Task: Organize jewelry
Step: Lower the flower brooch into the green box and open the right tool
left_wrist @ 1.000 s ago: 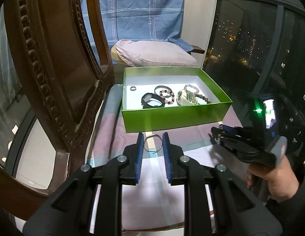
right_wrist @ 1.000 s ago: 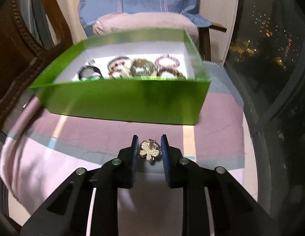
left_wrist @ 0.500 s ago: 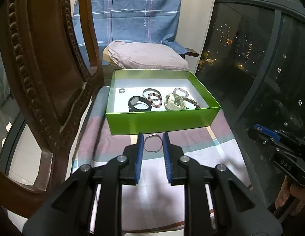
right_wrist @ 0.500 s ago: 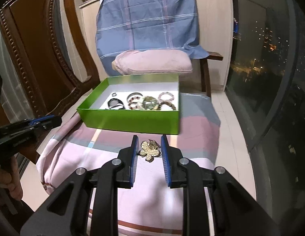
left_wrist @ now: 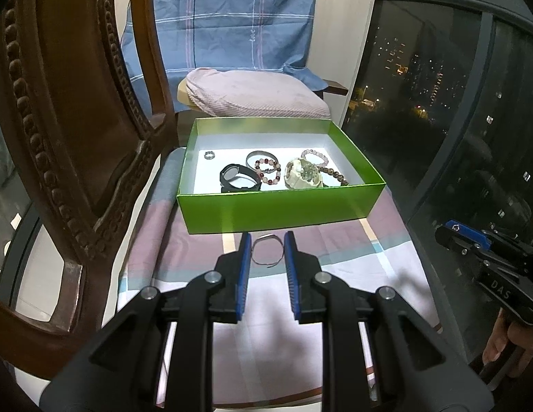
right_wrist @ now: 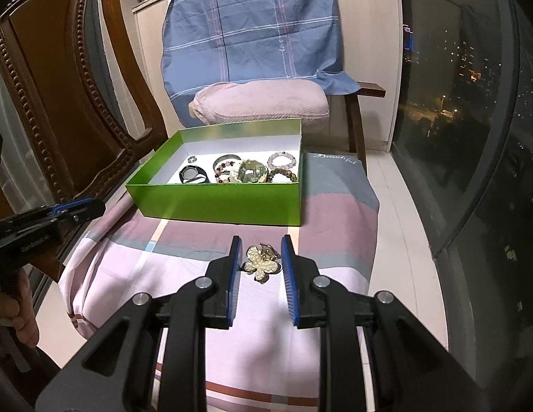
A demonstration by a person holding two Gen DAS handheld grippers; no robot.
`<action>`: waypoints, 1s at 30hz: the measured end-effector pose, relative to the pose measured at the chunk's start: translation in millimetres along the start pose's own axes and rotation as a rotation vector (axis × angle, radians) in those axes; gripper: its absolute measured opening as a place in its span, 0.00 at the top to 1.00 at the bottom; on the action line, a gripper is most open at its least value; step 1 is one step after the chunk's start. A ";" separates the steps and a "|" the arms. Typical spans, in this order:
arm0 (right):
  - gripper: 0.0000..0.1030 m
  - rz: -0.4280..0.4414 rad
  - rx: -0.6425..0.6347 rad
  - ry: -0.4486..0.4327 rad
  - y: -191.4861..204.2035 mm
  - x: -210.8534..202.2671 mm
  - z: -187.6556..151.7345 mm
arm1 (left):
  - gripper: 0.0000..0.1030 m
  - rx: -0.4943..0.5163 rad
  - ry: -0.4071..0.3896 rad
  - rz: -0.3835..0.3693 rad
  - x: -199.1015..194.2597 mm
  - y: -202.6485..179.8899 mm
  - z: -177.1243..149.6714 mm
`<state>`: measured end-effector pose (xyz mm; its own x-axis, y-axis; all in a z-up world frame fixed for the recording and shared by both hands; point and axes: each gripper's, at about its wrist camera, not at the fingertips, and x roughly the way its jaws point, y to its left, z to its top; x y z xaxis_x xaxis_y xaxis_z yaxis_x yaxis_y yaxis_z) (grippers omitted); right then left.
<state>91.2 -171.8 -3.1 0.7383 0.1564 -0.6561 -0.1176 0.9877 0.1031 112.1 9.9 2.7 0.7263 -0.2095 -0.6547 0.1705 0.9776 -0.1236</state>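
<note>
A green box (left_wrist: 276, 206) sits at the far end of the cloth-covered seat (right_wrist: 197, 274), holding bracelets (left_wrist: 266, 171). The left gripper (left_wrist: 266, 250) pinches a thin bangle (left_wrist: 266, 252). The right gripper (right_wrist: 261, 261) pinches a flower brooch (right_wrist: 261, 266).

Both wrist views tilt down, near, left-side and right-side, sharing the green box (left_wrist: 280, 206) (right_wrist: 218, 206)

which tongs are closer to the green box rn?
Cannot tell. Both the left tongs, holding a thin bangle, and the right tongs, holding a flower brooch, hover just short of the green box's front wall.
</note>
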 end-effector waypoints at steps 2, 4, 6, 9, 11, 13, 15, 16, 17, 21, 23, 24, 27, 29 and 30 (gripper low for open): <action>0.77 -0.001 -0.002 0.005 0.5 1.8 -0.5 | 0.81 -0.003 -0.003 -0.001 -0.5 0.3 0.3; 0.77 -0.002 -0.004 0.008 2.5 2.4 -0.1 | 0.81 -0.001 -0.002 -0.004 0.0 0.3 0.6; 0.77 0.000 -0.008 0.010 4.9 3.7 0.0 | 0.81 -0.004 -0.001 -0.007 1.6 0.9 0.7; 0.77 0.000 -0.012 0.010 6.5 7.6 1.5 | 0.81 -0.011 0.004 -0.010 4.1 2.9 1.0; 0.77 0.003 -0.011 0.012 7.0 12.9 4.4 | 0.81 -0.017 0.005 -0.010 5.1 4.6 1.3; 0.77 0.006 -0.015 -0.009 8.4 18.1 13.0 | 0.81 -0.021 0.009 -0.015 6.3 6.1 1.6; 0.77 -0.003 -0.029 -0.041 11.3 26.0 26.4 | 0.81 -0.026 0.010 -0.015 6.9 7.9 2.0; 0.77 -0.006 -0.028 -0.058 11.6 31.4 34.5 | 0.81 -0.027 0.012 -0.015 7.5 9.0 2.1; 0.77 -0.001 -0.022 -0.076 11.6 39.4 45.0 | 0.81 -0.031 0.015 -0.015 8.3 10.7 1.9; 0.77 -0.021 0.007 -0.100 7.9 75.2 70.1 | 0.81 -0.036 0.025 -0.005 11.0 15.8 1.4; 0.64 -0.033 0.009 -0.102 6.3 93.8 77.8 | 0.81 -0.040 0.032 0.002 13.2 18.8 0.6; 0.45 -0.041 0.007 -0.104 4.9 101.7 80.4 | 0.81 -0.041 0.036 0.005 13.8 20.3 -0.2; 0.39 -0.056 0.030 -0.134 -2.0 97.9 80.7 | 0.81 -0.042 0.039 0.010 14.3 23.9 -0.4; 0.38 -0.066 0.048 -0.131 -4.6 87.2 79.3 | 0.81 -0.041 0.036 0.010 13.8 24.4 0.0; 0.33 -0.069 0.073 -0.134 -7.3 77.5 76.9 | 0.81 -0.040 0.036 0.009 14.0 24.8 -0.1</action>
<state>200.4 -166.8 2.8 0.8257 0.0825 -0.5581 -0.0187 0.9927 0.1190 126.4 31.3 -9.6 0.7034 -0.2005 -0.6820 0.1371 0.9797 -0.1466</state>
